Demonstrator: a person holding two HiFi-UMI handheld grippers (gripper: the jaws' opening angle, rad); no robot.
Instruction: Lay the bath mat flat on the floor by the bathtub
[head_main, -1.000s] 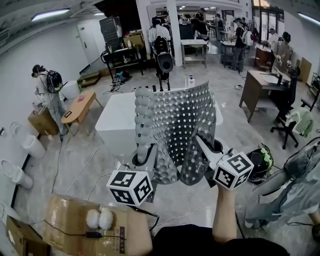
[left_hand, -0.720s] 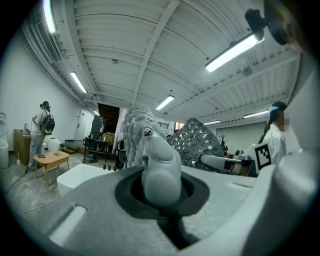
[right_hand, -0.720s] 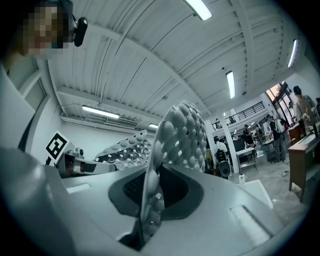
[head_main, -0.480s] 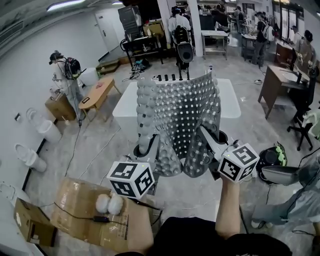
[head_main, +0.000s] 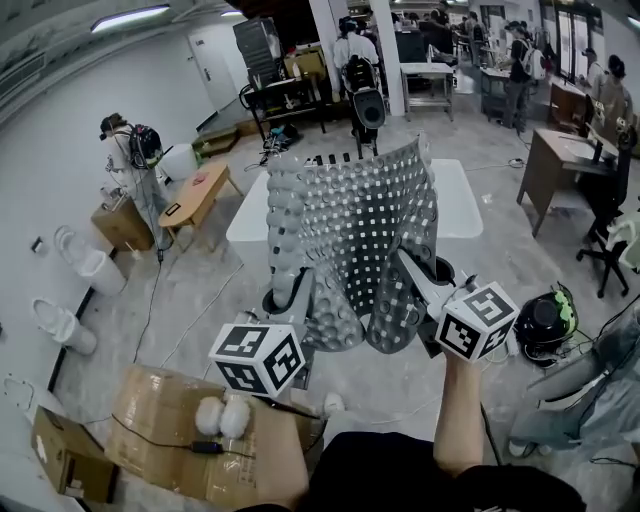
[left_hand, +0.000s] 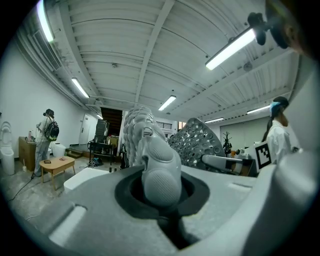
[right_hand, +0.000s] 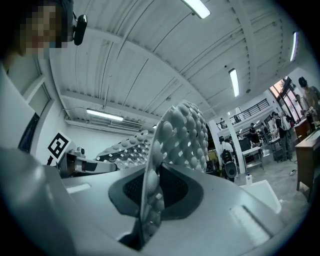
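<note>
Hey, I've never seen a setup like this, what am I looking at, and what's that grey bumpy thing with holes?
No robot: a person holds a clamp tool in each hand. The wide picture comes from a camera on their head, looking down; the other two from cameras riding on each tool. The left gripper and right gripper are each shut on an edge of a grey bath mat, held up above the floor. Beyond it stands a white bathtub; a cardboard box lies nearby.

Grey bath mat (head_main: 350, 240) studded with bumps and holes, black-and-white marker cubes (head_main: 257, 358)
</note>
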